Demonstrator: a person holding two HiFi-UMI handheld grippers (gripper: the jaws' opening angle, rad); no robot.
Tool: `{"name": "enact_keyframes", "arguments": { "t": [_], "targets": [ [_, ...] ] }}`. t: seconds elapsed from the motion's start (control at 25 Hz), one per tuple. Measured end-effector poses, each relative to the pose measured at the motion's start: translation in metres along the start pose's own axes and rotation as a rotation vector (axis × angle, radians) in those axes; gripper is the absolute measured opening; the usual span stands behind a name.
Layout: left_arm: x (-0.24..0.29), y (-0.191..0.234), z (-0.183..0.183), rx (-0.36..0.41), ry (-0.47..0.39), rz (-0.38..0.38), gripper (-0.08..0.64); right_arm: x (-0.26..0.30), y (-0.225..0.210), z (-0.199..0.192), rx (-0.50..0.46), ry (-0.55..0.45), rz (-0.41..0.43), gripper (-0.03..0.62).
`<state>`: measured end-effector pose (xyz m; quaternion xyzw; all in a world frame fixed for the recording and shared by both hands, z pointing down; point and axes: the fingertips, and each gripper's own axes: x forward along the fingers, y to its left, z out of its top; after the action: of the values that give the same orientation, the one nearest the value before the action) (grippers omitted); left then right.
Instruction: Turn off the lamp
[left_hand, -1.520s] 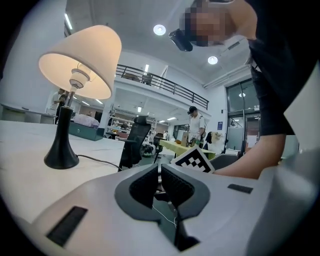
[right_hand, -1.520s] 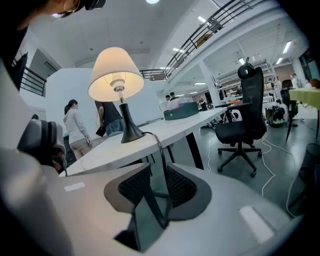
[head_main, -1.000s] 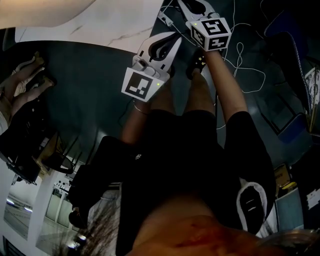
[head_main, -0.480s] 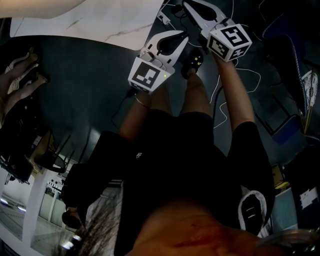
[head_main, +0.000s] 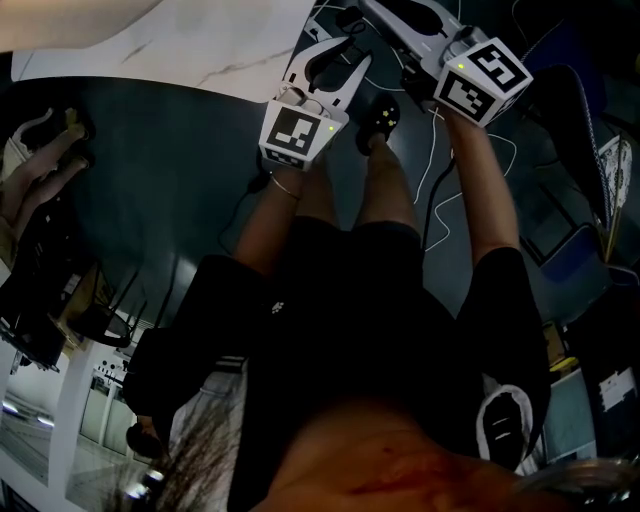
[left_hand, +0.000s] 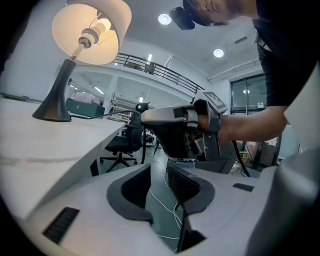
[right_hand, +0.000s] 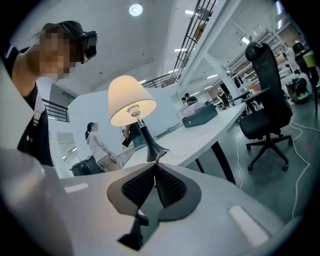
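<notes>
The lamp (left_hand: 92, 30) with its cream shade is lit and stands on the white table (left_hand: 45, 145), up and left of my left gripper (left_hand: 159, 170). That gripper's jaws have just been opening and stand apart, with only floor and a white cable showing through the gap. In the head view the left gripper (head_main: 345, 52) is spread beside the table edge (head_main: 200, 40). My right gripper (right_hand: 156, 164) points at the lamp (right_hand: 131, 100), still short of its dark base. Its pads are pressed together and I make out nothing between them. It reaches to the head view's top edge as the right gripper (head_main: 378, 8).
A black office chair (right_hand: 265, 85) stands right of the table, another (left_hand: 122, 142) beyond its edge. White cables (head_main: 440, 180) trail over the dark floor. A person (right_hand: 97, 145) stands far behind the lamp. Someone's legs (head_main: 40, 170) show at the head view's left.
The left gripper's jaws have spread apart. The right gripper has shifted rightward and turned in the head view. Both grippers sit slightly higher in that picture.
</notes>
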<state>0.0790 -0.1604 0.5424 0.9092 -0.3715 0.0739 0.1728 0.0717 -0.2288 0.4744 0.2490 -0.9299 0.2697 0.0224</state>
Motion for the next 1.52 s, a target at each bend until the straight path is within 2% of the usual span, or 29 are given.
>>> {"name": "enact_keyframes", "arguments": {
  "t": [0.2, 0.48, 0.88, 0.92, 0.96, 1.04, 1.16, 1.28, 1.4, 1.52],
  "targets": [
    [0.006, 0.006, -0.003, 0.03, 0.011, 0.055, 0.094, -0.003, 0.0, 0.001, 0.011, -0.009, 0.014, 0.018],
    [0.023, 0.021, -0.001, 0.064, 0.004, 0.132, 0.094, -0.008, 0.001, 0.01, 0.171, -0.073, 0.072, 0.018],
    [0.037, 0.018, 0.013, 0.09, -0.033, 0.113, 0.091, -0.011, 0.002, 0.007, 0.212, -0.079, 0.086, 0.018],
    [0.036, 0.018, 0.015, 0.096, -0.038, 0.112, 0.084, -0.011, 0.002, 0.007, 0.214, -0.08, 0.087, 0.018],
    [0.035, 0.017, 0.016, 0.102, -0.041, 0.11, 0.031, -0.011, 0.003, 0.007, 0.216, -0.082, 0.087, 0.018],
    [0.034, 0.015, 0.019, 0.116, -0.039, 0.103, 0.025, -0.011, 0.003, 0.007, 0.221, -0.087, 0.09, 0.018],
    [0.031, 0.011, 0.017, 0.131, -0.029, 0.092, 0.021, -0.01, 0.002, 0.006, 0.194, -0.101, 0.082, 0.02],
    [0.028, 0.007, 0.011, 0.131, -0.024, 0.077, 0.021, -0.011, 0.0, 0.0, 0.106, -0.109, 0.051, 0.021],
    [0.027, 0.005, 0.014, 0.107, -0.026, 0.053, 0.021, -0.021, -0.01, 0.0, 0.023, -0.115, -0.015, 0.022],
    [0.027, -0.001, 0.029, 0.107, -0.033, 0.031, 0.021, -0.043, -0.027, 0.003, -0.001, -0.15, -0.107, 0.021]
  ]
}}
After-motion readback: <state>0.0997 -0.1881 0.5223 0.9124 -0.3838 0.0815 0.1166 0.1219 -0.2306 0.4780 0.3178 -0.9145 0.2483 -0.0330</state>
